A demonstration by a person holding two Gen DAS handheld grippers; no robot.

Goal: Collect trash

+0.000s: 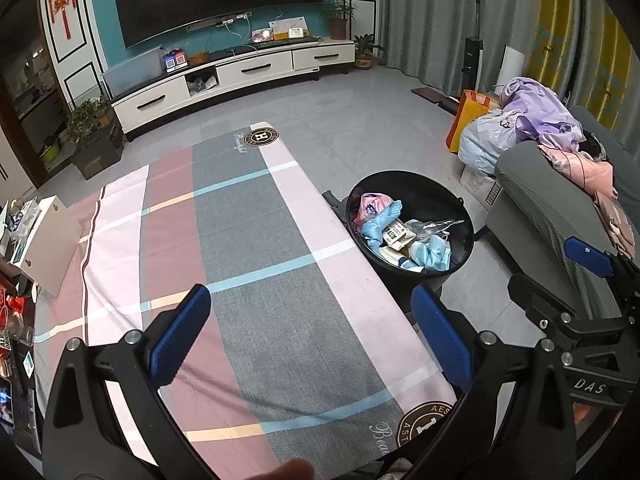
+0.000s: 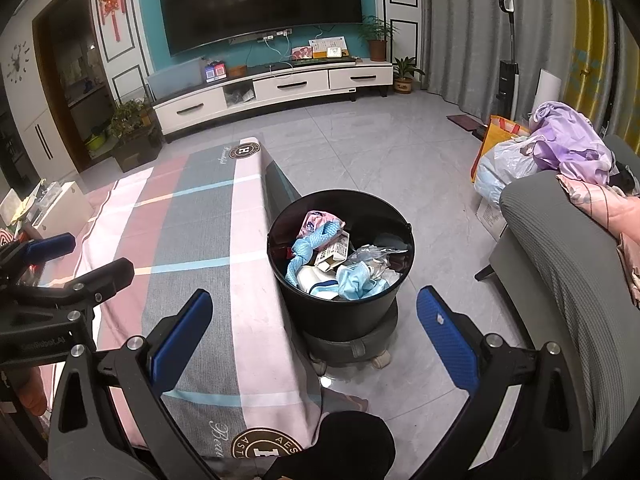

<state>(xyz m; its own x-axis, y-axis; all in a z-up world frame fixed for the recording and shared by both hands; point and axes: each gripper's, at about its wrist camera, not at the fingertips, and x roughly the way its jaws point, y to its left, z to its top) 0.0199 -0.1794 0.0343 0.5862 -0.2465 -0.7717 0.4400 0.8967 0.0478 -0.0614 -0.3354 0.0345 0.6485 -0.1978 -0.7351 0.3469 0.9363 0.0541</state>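
A black trash bin [image 2: 340,304] stands on a wheeled base on the floor beside the table's right edge. It holds mixed trash [image 2: 340,260]: pink and blue wrappers, a small carton, clear plastic, blue masks. The same bin [image 1: 460,204] appears at right in the left wrist view. My left gripper [image 1: 310,332] hangs open over the checked tablecloth [image 1: 256,248], nothing between its blue pads. My right gripper [image 2: 314,332] is open too, above the table's edge and the bin, holding nothing. Each gripper shows at the other view's side.
A grey sofa [image 2: 568,280] with clothes and bags lies close on the right. White boxes and clutter [image 1: 44,240] sit at the table's left end. A TV stand [image 2: 272,88] and plants line the far wall. A dark-clad knee [image 2: 344,448] is below.
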